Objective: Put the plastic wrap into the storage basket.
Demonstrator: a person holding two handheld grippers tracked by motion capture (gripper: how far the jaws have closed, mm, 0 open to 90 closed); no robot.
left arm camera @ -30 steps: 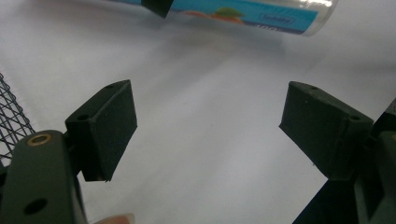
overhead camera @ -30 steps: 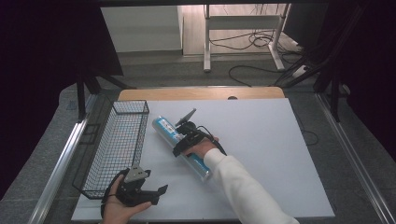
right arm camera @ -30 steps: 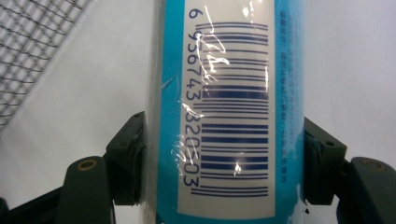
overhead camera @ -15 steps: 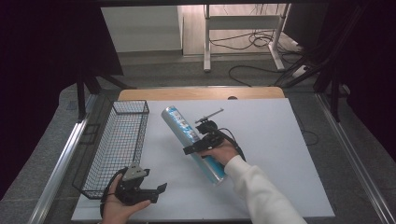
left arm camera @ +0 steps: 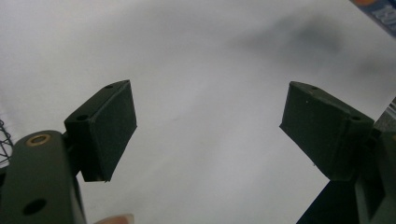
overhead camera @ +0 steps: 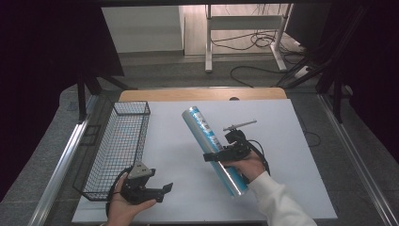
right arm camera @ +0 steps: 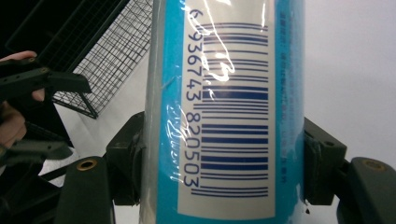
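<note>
A long blue and silver tube (overhead camera: 203, 126) wrapped in clear film slants above the white tabletop (overhead camera: 169, 141), its far end pointing up and left. My right gripper (overhead camera: 221, 156) is shut on its lower half. In the right gripper view both pads press the sides of the tube (right arm camera: 224, 93) just beside its barcode label, with the right gripper (right arm camera: 224, 163) clamped across it. My left gripper (overhead camera: 162, 192) rests in a hand near the table's front left corner, open with nothing between its fingers. Below the left gripper (left arm camera: 208, 100) lies bare white tabletop.
A black wire basket (overhead camera: 143, 136) stands along the table's left side, close behind the left hand; the right gripper view shows the basket (right arm camera: 107, 56) and the left gripper (right arm camera: 51, 114) beside it. The table's front edge (overhead camera: 202, 219) is near both hands.
My right gripper has carried the tube to the right and lifted it off the table, away from the basket. The left hand has stayed where it was.
</note>
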